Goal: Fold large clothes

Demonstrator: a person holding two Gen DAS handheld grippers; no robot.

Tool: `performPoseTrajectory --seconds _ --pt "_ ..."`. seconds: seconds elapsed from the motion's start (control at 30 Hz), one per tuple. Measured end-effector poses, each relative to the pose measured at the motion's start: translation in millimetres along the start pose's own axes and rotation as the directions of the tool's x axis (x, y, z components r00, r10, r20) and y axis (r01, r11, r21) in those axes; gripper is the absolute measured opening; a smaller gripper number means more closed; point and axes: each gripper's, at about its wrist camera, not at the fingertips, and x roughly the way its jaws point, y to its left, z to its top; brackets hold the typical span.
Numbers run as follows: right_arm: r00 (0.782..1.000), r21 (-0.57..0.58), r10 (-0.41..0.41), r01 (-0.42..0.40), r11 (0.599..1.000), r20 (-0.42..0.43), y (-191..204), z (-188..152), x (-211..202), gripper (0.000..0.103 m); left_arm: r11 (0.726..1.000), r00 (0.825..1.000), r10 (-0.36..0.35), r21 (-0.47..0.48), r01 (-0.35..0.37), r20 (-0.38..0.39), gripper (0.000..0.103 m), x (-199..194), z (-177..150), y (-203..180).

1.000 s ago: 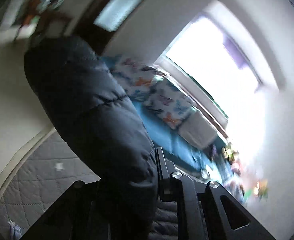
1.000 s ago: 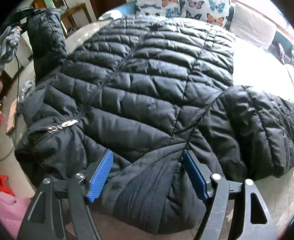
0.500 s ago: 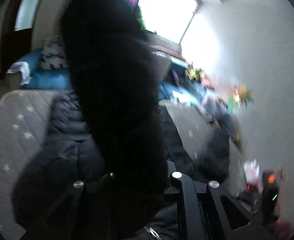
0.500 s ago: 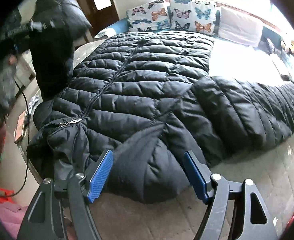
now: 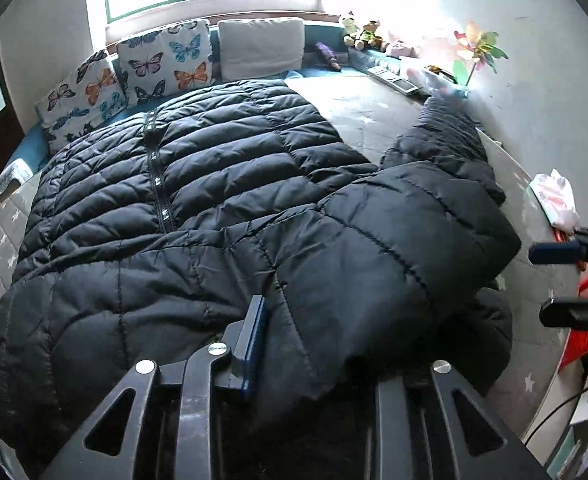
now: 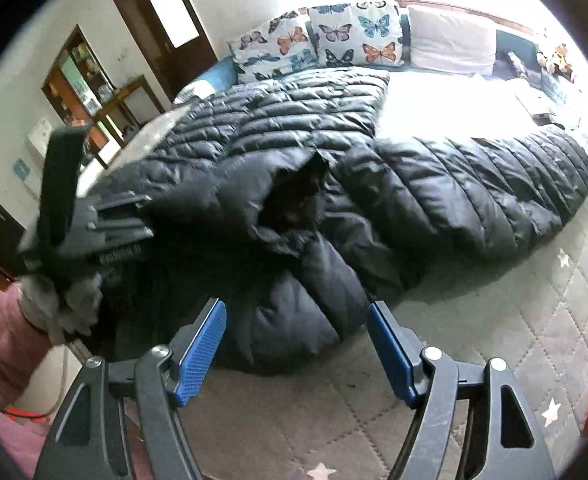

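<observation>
A large black quilted puffer coat (image 5: 214,200) lies spread on the grey quilted bed (image 5: 374,116). One sleeve (image 5: 374,248) is folded across its chest; the other sleeve (image 6: 494,184) stretches out to the right. My left gripper (image 5: 326,352) stands with its jaws apart, and the folded sleeve's end lies between them, hiding the right finger. It also shows in the right wrist view (image 6: 106,220), at the sleeve's end. My right gripper (image 6: 296,344) is open and empty, just in front of the coat's collar end (image 6: 294,304); it also shows in the left wrist view (image 5: 566,280).
Butterfly pillows (image 5: 162,64) and a plain cushion (image 5: 262,48) line the head of the bed under the window. Toys and a pinwheel (image 5: 474,48) stand along the right wall. A plastic bag (image 5: 554,200) lies at the bed's right edge. A door (image 6: 166,24) and shelves (image 6: 86,76) are on the left.
My left gripper swung the raised sleeve down across the coat's chest and its jaws have opened. My right gripper backed away slightly from the collar, still open.
</observation>
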Motion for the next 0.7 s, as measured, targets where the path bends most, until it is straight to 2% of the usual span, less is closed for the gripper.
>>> performPoseTrajectory --seconds 0.03,0.17,0.2,0.3,0.33,0.37,0.4,0.43,0.5,0.57,0.63,0.7 --pt "1.0 0.002 0.019 -0.019 1.0 0.006 2 4 -1 0.08 1.0 1.0 -0.008 -0.005 0.008 -0.003 0.031 -1 9 2" --pt "0.996 -0.009 0.081 -0.081 0.997 0.028 14 24 4 0.08 0.997 0.998 -0.056 -0.044 0.056 -0.007 0.031 -18 13 9" --pt "0.996 -0.013 0.089 -0.089 0.996 0.027 17 29 8 0.08 0.997 0.998 -0.061 -0.047 0.061 -0.002 0.033 -34 13 9" --pt "0.992 0.019 0.127 -0.127 0.992 0.007 20 43 29 0.08 0.995 0.996 -0.088 -0.05 0.088 -0.003 0.036 -47 9 12" --pt "0.991 0.025 0.135 -0.135 0.991 0.001 20 45 35 0.072 0.993 0.995 -0.102 -0.059 0.101 -0.008 0.036 -49 8 16" --pt "0.99 0.028 0.138 -0.138 0.99 -0.005 20 46 39 0.056 0.992 0.994 -0.111 -0.065 0.11 -0.012 0.036 -52 6 19" --pt "0.989 0.036 0.144 -0.143 0.989 -0.02 20 49 46 0.046 0.99 0.992 -0.124 -0.068 0.123 -0.016 0.036 -57 4 23" --pt "0.988 0.045 0.149 -0.148 0.988 -0.027 20 49 47 0.044 0.989 0.991 -0.134 -0.07 0.133 -0.013 0.036 -63 2 28" --pt "0.989 0.057 0.148 -0.146 0.988 -0.027 20 51 49 0.032 0.984 0.988 -0.155 -0.088 0.153 -0.009 0.036 -75 0 40" --pt "0.993 0.037 0.115 -0.115 0.993 -0.021 22 55 46 0.024 0.973 0.981 -0.188 -0.126 0.191 0.038 0.036 -100 -1 66" --pt "0.997 -0.007 0.076 -0.076 0.997 0.017 25 58 34 0.019 0.97 0.983 -0.16 -0.172 0.173 0.087 0.036 -121 -1 92" --pt "0.998 -0.032 0.048 -0.047 0.998 0.035 26 58 30 0.019 0.962 0.988 -0.085 -0.248 0.116 0.13 0.036 -140 -2 133"
